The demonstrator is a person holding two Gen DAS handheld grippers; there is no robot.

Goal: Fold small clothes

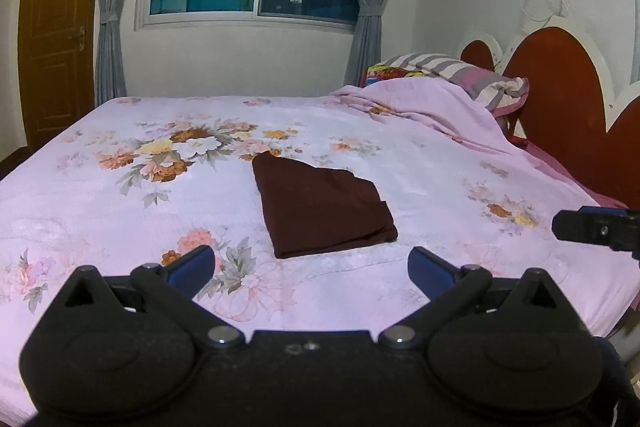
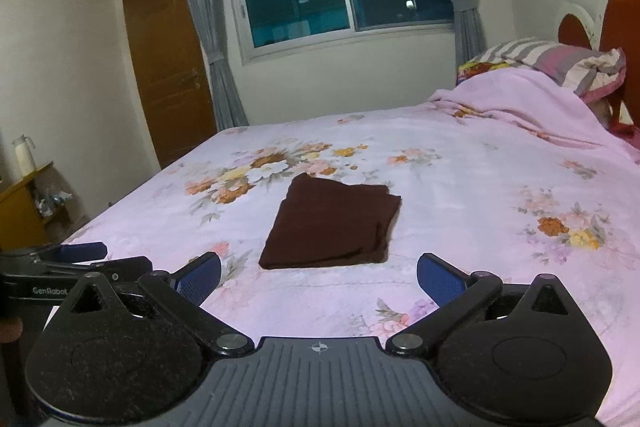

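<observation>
A dark brown garment [image 1: 322,209] lies folded into a flat, roughly rectangular stack in the middle of the bed; it also shows in the right wrist view [image 2: 334,225]. My left gripper [image 1: 312,265] is open and empty, hovering over the sheet just short of the garment's near edge. My right gripper [image 2: 318,273] is open and empty, also just short of the garment. The right gripper's tip shows at the right edge of the left wrist view [image 1: 596,227]; the left gripper shows at the left of the right wrist view [image 2: 80,259].
The bed has a pink floral sheet [image 1: 120,187]. A bunched pink quilt [image 1: 432,107] and striped pillows [image 1: 460,69] lie by the red headboard [image 1: 560,99]. A wooden side table [image 2: 24,207] with a white flask [image 2: 23,155] stands at the left.
</observation>
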